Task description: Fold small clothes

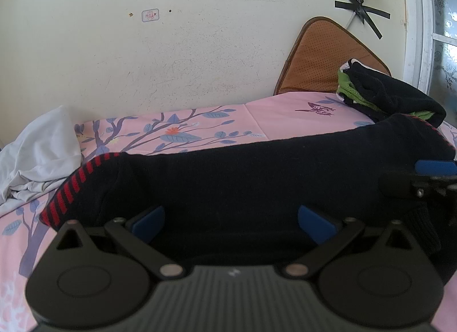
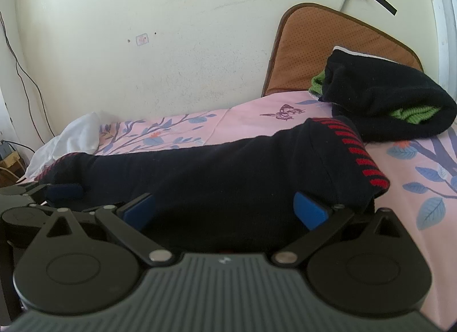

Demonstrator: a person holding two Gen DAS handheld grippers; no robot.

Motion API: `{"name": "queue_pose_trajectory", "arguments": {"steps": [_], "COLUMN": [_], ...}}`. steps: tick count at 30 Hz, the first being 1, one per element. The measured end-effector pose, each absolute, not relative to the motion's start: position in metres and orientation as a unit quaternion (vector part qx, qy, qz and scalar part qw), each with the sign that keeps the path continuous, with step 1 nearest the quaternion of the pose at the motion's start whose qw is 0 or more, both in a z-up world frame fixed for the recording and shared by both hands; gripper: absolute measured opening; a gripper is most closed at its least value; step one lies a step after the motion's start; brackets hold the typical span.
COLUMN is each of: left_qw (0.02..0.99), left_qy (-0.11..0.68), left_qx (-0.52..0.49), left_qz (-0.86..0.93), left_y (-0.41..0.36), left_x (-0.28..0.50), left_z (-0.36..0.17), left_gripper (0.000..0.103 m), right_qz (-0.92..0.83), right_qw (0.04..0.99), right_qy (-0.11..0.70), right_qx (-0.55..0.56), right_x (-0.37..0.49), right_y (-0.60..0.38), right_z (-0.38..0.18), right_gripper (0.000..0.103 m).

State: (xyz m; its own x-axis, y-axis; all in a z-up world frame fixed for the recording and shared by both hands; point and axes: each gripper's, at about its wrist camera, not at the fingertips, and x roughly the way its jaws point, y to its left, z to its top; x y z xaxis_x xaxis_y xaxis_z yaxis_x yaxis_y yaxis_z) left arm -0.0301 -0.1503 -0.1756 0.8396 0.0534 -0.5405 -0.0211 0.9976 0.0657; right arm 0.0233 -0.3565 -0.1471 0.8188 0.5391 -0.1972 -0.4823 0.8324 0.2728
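Black garment (image 1: pixel 242 186) with red-striped cuffs lies across pink floral bed sheet (image 1: pixel 257 120) | left gripper (image 1: pixel 231 219) jaws wide over it | right gripper (image 2: pixel 224 207) jaws wide over it | clothes pile (image 2: pixel 382 103) at 2 o'clock | white cloth (image 1: pixel 40 149) at 9 o'clock

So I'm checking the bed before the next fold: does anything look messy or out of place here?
Mostly tidy. The black garment with red-striped cuffs lies flat between both open hand-held grippers. Two things stand out: a crumpled white cloth bunched at the bed's far-left edge, and the black and green pile by the brown cushion looks loosely heaped.
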Motion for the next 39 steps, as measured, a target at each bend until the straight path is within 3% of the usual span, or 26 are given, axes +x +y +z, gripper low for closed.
{"name": "queue_pose_trajectory", "arguments": {"steps": [39], "left_qw": [0.958], "left_qy": [0.283], "left_qx": [0.029], "left_qz": [0.019], "left_y": [-0.151], "left_x": [-0.030], "left_z": [-0.175], "left_gripper": [0.103], "right_qz": [0.291], "right_qw": [0.938], "right_qy": [0.129], "right_qx": [0.141], "right_x": [0.023], "right_y": [-0.368], "right_z": [-0.149], "right_gripper": [0.103]}}
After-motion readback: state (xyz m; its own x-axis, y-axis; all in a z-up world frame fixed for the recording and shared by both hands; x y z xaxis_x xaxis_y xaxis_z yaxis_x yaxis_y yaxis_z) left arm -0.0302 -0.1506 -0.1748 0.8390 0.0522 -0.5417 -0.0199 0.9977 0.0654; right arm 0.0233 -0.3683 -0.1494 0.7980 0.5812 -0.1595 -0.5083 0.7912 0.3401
